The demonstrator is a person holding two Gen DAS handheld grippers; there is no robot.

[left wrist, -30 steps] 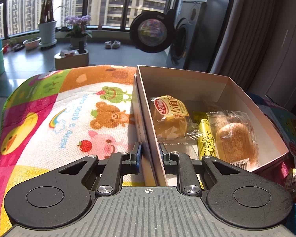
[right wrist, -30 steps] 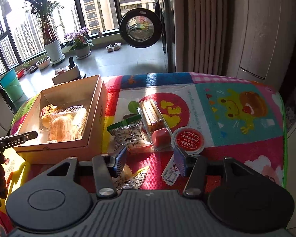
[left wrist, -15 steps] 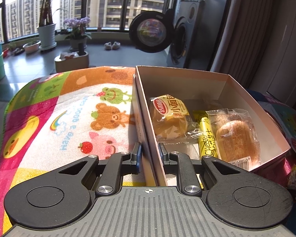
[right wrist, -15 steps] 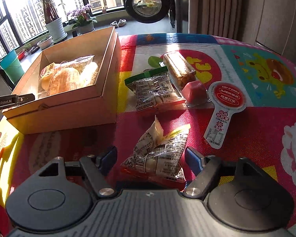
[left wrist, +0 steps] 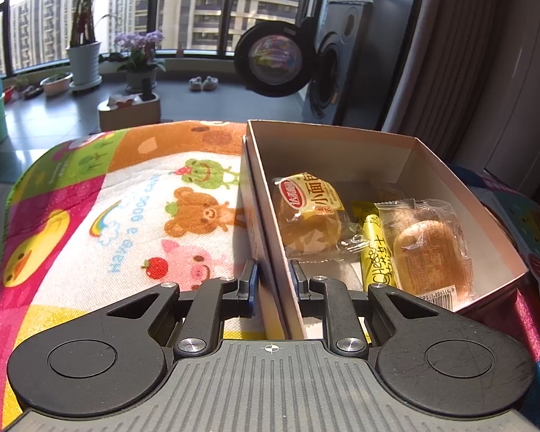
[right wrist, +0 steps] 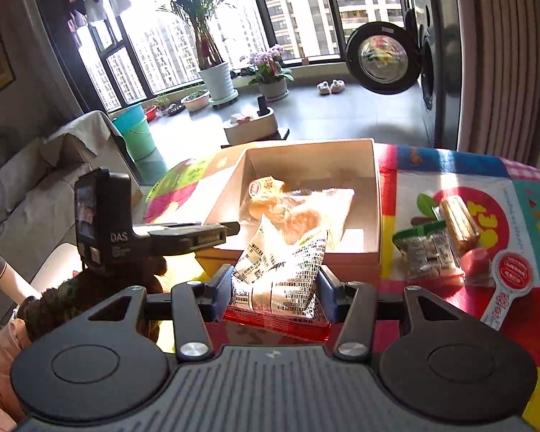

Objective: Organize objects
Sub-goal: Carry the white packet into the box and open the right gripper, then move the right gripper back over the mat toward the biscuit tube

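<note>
Your right tool is gripping a crinkly snack packet, lifted just in front of the cardboard box. Your left tool is clamping the box's near wall. Carry the packet over the rim before releasing.

Big dark-framed windows at 11–12 o'clock, high-rise blocks outside, strong daylight. Grey tiled floor w/ sun glare. Tall plant in white pot at 11, purple flowers in pot at 12, pr of slippers nearby. Washing machine at 1, round door swung open. Ribbed curtain at 2. Teal bucket at 10. Clothes hang top left.
</note>
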